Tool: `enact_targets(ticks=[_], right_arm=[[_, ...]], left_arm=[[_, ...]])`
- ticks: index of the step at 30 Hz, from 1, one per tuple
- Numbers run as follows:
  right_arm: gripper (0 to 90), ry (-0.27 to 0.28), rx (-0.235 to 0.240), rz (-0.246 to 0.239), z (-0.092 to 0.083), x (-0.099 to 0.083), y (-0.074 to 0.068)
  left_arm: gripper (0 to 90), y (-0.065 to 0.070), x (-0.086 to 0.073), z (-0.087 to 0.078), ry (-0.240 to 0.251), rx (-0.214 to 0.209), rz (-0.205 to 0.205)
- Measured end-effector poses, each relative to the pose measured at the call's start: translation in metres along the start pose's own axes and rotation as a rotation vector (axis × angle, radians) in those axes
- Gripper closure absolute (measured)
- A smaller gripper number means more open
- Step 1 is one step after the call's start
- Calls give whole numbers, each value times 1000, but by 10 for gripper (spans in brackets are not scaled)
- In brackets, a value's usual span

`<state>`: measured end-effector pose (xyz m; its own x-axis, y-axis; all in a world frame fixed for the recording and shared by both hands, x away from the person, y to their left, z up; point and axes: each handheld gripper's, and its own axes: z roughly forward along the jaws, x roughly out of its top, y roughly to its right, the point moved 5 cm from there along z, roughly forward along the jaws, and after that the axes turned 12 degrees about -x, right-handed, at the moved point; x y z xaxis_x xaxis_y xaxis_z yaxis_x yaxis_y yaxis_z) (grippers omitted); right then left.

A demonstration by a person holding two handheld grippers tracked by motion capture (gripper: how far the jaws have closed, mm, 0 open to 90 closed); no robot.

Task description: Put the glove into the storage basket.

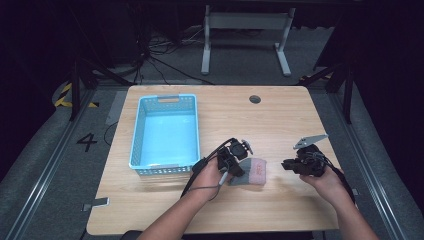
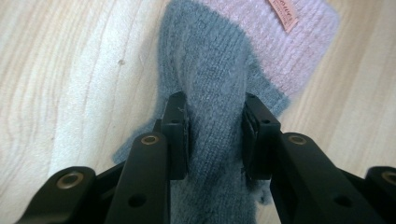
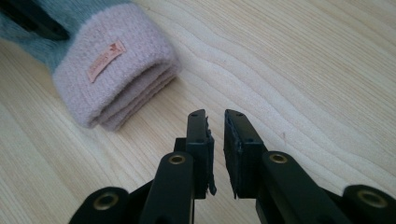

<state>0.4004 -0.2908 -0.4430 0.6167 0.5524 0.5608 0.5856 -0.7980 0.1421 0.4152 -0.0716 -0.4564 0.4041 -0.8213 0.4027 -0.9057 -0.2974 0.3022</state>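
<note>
**Inspector:** Nearest the high camera are the person's forearms, coming in from the table's near edge. The left gripper sits on the grey end of a knitted glove. The right gripper is to the right of the glove, apart from it.

**Clerk:** State of the left gripper?

**Inspector:** In its own view the left gripper has its jaws part closed, both pads pressed against the grey knit of the glove, which bunches up between them. The glove lies flat on the wood, not lifted.

**Clerk:** And the right?

**Inspector:** The right gripper has its jaws nearly together, a narrow gap between the pads, nothing in that gap. It holds nothing. The bare table lies beneath it.

**Clerk:** Describe the glove.

**Inspector:** Grey body, pink cuff with a small orange label. The cuff end points toward the right gripper; it appears to be folded layers, seen edge on.

**Clerk:** Anything else relative to the glove?

**Inspector:** A light blue basket stands left of the glove, just beyond the left gripper, well apart from the knit. A small dark round hole is in the table on the far side of the glove.
</note>
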Motion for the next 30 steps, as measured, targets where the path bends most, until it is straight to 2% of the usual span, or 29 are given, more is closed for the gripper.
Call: enact_targets(ticks=[7, 10, 17, 30], right_arm=[[804, 4, 6, -1, 2, 5, 2], [804, 9, 9, -3, 3, 8, 3], [804, 15, 17, -19, 8, 17, 2], [805, 19, 31, -34, 16, 30, 3]], left_arm=[[677, 6, -3, -21, 24, 14, -6], [677, 8, -6, -30, 36, 6, -9], [677, 14, -8, -50, 55, 9, 10], [676, 12, -16, -92, 133, 21, -5]])
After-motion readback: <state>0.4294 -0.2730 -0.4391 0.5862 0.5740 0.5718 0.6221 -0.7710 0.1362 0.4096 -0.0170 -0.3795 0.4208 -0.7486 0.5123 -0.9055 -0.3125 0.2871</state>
